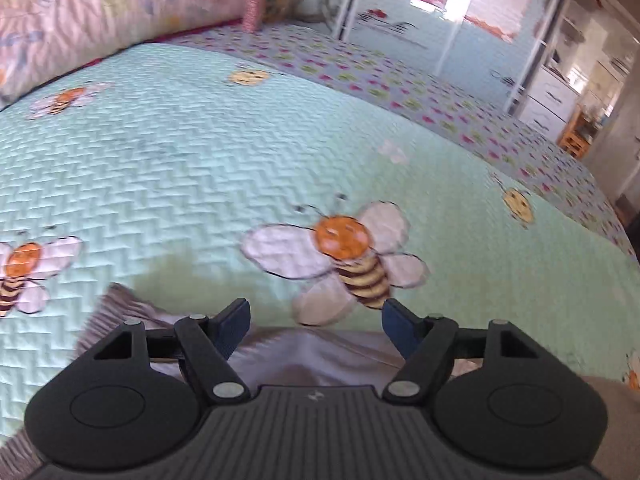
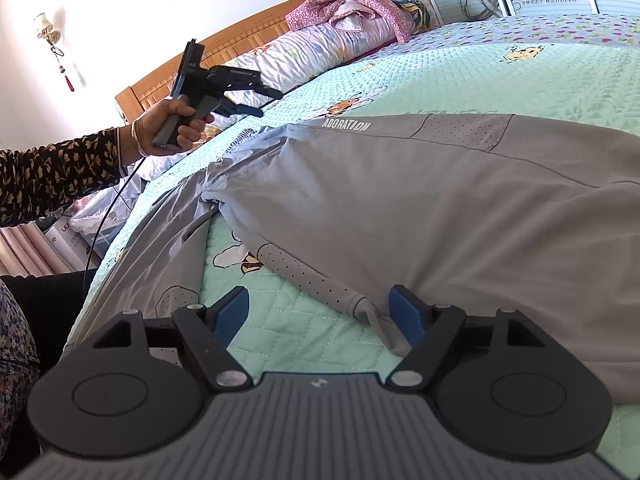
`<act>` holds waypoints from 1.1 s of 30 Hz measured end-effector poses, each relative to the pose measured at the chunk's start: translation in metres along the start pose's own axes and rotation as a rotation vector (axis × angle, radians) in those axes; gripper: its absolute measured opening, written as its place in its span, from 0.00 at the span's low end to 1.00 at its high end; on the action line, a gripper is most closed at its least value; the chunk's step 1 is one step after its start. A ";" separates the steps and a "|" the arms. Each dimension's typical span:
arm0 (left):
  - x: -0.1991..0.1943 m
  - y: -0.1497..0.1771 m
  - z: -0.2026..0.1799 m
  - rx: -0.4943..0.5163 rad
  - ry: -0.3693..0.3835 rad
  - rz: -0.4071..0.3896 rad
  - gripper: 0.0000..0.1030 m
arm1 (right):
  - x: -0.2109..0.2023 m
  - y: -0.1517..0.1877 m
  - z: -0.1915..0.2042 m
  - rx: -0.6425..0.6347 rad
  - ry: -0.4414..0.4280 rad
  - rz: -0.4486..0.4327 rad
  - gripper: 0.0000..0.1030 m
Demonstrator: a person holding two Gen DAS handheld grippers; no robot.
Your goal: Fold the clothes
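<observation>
A grey sports garment (image 2: 400,208) printed "ADORATION" lies spread and rumpled across the mint bee-patterned bedspread (image 2: 520,80). My right gripper (image 2: 319,312) hovers open low over the bed. A perforated cuff end (image 2: 360,304) of the garment lies between its blue pads, beside the right pad (image 2: 406,312), and nothing is pinched. A hand holds my left gripper (image 2: 266,103) raised above the garment's far end, jaws apart and empty. In the left wrist view the left gripper (image 1: 314,326) is open above a fold of the grey garment (image 1: 312,356) and its ribbed edge (image 1: 116,300).
A rolled quilt (image 2: 312,52) with pink clothes (image 2: 348,4) on it lies against the wooden headboard (image 2: 240,36). Wardrobe doors (image 1: 460,20) stand beyond the bed's far side. A patterned sleeve (image 2: 56,172) and bags (image 2: 92,216) are at the left bedside.
</observation>
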State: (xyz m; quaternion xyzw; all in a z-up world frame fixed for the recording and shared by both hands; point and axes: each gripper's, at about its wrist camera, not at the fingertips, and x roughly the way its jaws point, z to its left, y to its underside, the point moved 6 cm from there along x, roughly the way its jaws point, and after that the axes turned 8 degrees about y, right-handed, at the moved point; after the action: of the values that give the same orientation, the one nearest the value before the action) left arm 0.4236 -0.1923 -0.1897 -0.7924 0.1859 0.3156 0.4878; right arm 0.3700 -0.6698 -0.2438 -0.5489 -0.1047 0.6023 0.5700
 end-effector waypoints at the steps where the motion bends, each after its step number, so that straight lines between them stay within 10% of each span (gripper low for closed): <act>1: 0.005 0.002 0.007 -0.022 0.015 0.034 0.73 | 0.000 0.000 0.000 0.002 -0.001 -0.001 0.76; 5: 0.026 0.018 0.024 -0.015 0.000 0.132 0.73 | 0.000 0.000 -0.001 0.007 -0.006 -0.003 0.76; 11: 0.047 -0.001 0.051 -0.036 -0.128 0.061 0.71 | 0.000 0.000 -0.001 0.011 -0.011 -0.005 0.77; 17: -0.001 -0.016 0.048 0.015 -0.087 -0.006 0.70 | 0.000 0.000 -0.001 0.012 -0.014 -0.006 0.77; 24: -0.033 -0.007 0.079 0.200 -0.263 0.023 0.70 | 0.000 0.000 0.000 0.014 -0.015 -0.007 0.77; 33: 0.003 0.002 0.105 0.168 -0.230 0.136 0.70 | -0.001 0.000 -0.001 0.020 -0.023 -0.008 0.78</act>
State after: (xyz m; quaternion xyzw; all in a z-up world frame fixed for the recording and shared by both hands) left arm 0.3911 -0.1002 -0.2274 -0.6928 0.2078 0.4201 0.5481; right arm 0.3711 -0.6707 -0.2436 -0.5359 -0.1072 0.6072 0.5767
